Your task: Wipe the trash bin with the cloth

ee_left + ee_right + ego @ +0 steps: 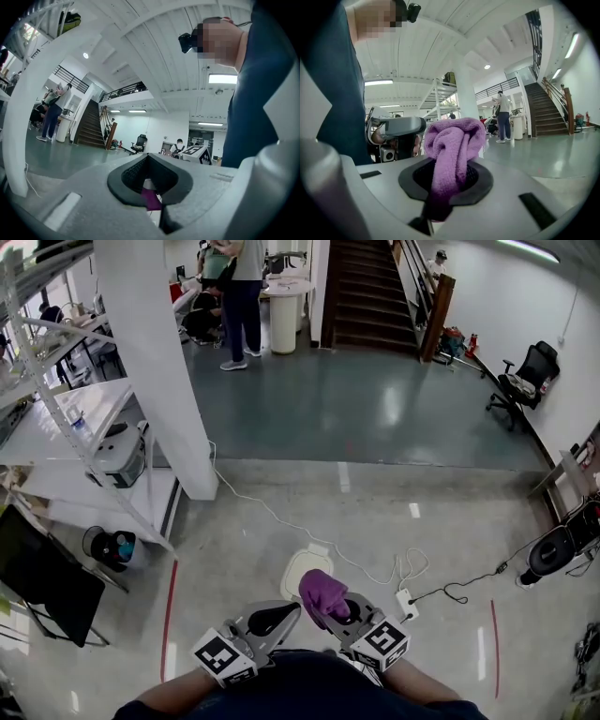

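Purple cloth (323, 594) is bunched in the right claw (343, 613), jaws closed tight on its middle and folds standing up above the pads; the right gripper view confirms a firm pinch. Left claw (275, 618) is also closed, pads met, nothing evidently held. A purple sliver shows low in the slit between its jaws in the left gripper view; cannot tell if that is a pinched corner or only cloth seen beyond. Both claws are held close to the body, at 6 o'clock in the head view. Progress, as judged: cloth in hand, wiping not begun, and no claw touches any bin. Likely target is the pale lidded object (302, 570) on the floor, just at 12 o'clock from the claws. Its near edge is covered by cloth and claws and only its top is seen, so not sure it is the trash bin. A dark round bin (111, 546) sits at 9 o'clock beside the white rack (94, 465), well apart. Left to do: lower the cloth to the bin and wipe its surfaces. Neither gripper view shows either bin.
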A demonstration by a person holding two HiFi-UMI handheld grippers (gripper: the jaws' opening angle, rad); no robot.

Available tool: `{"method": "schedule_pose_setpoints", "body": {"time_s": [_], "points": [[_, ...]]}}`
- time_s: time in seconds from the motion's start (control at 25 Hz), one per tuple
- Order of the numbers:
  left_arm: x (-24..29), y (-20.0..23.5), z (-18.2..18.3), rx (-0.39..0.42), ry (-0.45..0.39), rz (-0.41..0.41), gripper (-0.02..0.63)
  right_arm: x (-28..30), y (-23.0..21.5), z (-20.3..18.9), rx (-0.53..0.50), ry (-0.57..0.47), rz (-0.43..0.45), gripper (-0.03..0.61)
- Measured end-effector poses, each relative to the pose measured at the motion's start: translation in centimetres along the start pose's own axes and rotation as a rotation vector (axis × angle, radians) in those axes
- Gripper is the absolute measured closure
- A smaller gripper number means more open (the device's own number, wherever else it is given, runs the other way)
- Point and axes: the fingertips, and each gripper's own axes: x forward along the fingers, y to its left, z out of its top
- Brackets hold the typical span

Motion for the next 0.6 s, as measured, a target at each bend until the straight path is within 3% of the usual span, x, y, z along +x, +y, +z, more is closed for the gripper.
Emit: {"method": "schedule_pose_setpoints", "body": {"time_s": [0.6], "points": [[-0.6,-1.5,0.1,0.028,0.006,0.006,0.615,-0.1,1.4,-0.5,-0.004,0.021,0.037,0.511]]}}
